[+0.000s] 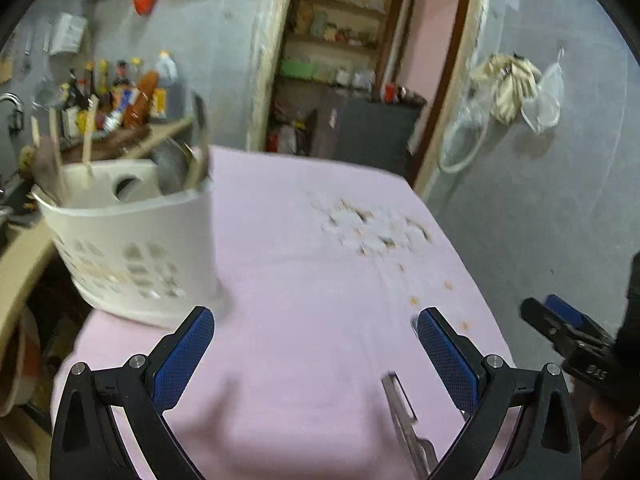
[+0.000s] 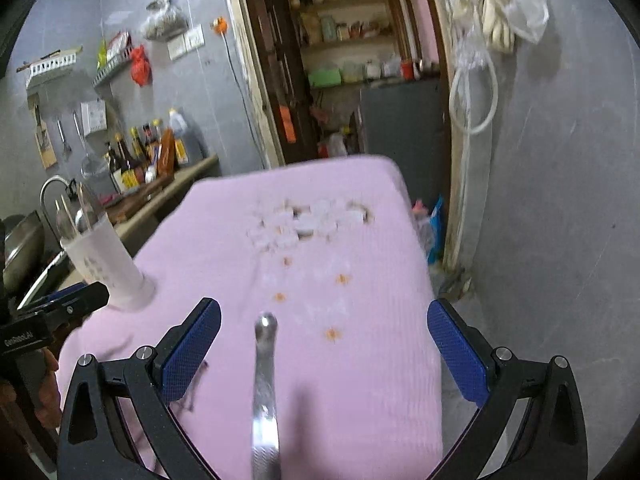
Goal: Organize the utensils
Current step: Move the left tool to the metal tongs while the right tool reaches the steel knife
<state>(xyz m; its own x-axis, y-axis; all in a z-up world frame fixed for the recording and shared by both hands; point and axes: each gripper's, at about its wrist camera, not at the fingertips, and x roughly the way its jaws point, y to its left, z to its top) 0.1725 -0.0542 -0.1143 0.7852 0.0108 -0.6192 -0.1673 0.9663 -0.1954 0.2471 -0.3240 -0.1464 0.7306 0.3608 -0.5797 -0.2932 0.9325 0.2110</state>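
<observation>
A white perforated utensil holder stands on the pink cloth at the left, with several wooden and metal utensils upright in it; it also shows in the right wrist view. My left gripper is open and empty, to the right of the holder's base. A metal utensil lies flat on the cloth near my right finger. In the right wrist view the same metal utensil lies between the fingers of my open right gripper, its handle end pointing away. The right gripper is not closed on it.
The table is covered by a pink cloth with a white and orange flower print. A counter with sauce bottles and a sink runs along the left. An open doorway and a grey wall are behind. The right gripper appears at the left view's right edge.
</observation>
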